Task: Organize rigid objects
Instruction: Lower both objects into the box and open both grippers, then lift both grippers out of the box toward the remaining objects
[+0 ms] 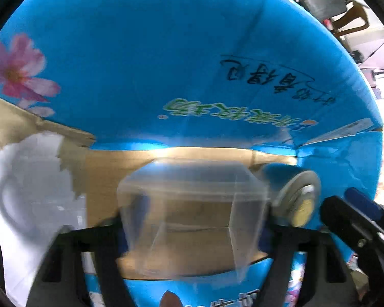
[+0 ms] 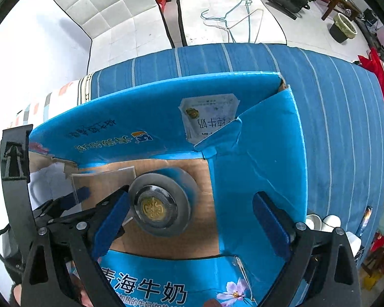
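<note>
We're looking straight down into the blue milk carton box point(image 2: 256, 138), flaps up, brown cardboard floor showing, and two of our pieces are already down there. In the left wrist view the clear plastic container point(image 1: 192, 215) sits on the box floor right between the left gripper point(image 1: 194, 232) fingers; the picture is smeared, the jaws stand fairly wide, and we read the pads as just clear of its walls, so nothing is gripped. Just beside it, to the right, lies the round metal disc point(image 2: 160, 204) with its gold centre, flat on the cardboard. The right gripper point(image 2: 189, 220) hangs above it, jaws spread wide and empty, the disc near the left-hand pad.

Now, handling. We judge that clear container to be light, thin-walled and slick: stiff enough to hold shape, but it'll flex or pop out if squeezed hard. Best taken across two opposite side walls, low down near the base where it's stiffest, with a gentle close. The disc looks dense and rigid, likely the heavier piece, and its smooth rim could skate between pads; we'd pinch it across the outer rim, edge to edge, not on the domed middle. To the left a white mug-like shape point(image 1: 35, 179) shows, too blurred to call
</note>
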`<state>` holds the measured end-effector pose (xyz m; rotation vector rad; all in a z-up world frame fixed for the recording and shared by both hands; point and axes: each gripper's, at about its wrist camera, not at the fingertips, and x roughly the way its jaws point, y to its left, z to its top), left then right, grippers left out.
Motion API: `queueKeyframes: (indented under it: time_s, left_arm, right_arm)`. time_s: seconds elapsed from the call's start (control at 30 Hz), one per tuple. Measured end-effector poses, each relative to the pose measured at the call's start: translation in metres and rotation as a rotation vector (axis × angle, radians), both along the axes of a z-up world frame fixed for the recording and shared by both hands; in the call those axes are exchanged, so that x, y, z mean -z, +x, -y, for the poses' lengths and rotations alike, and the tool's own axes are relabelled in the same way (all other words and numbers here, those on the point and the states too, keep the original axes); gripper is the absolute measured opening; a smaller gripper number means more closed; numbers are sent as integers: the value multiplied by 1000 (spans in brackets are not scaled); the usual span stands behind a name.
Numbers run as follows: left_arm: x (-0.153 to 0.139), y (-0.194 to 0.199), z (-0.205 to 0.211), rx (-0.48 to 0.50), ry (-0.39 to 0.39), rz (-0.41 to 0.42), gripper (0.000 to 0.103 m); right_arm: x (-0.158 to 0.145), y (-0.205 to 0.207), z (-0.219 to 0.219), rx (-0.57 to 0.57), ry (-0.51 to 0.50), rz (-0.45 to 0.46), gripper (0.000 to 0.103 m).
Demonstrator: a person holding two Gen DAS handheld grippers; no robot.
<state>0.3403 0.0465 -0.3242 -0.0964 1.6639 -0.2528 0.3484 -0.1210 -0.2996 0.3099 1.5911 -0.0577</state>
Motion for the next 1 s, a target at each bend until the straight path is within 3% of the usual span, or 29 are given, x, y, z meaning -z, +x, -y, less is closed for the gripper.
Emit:
queueKeyframes:
  time_s: [0.1, 0.17, 0.33, 0.7, 0.77, 1.0]
  left_arm:
    - [-5, 1, -7, -23, -3, 16, 100]
    - [-9, -1, -13, -29, -14, 19, 102]
    - [-39, -13, -25, -36, -10, 74, 102]
    - [-110, -76, -44, -29, 106, 277, 103]
    - [-111, -80, -37, -33, 114, 308, 103]
    - [-160, -110, -37, -24, 174, 415, 102]
  right_arm:
    - [-7, -3, 3, -2, -1, 15, 99]
    - [-14, -8, 4, -19, -15, 28, 99]
    - [-33, -28, 3, -64, -49, 75, 103]
    - [-75, -91, -13, -107, -46, 199, 103]
    - [-88, -103, -16, -112, -41, 219, 103]
    - [-145, -143, -23, -132, -56, 321, 103]
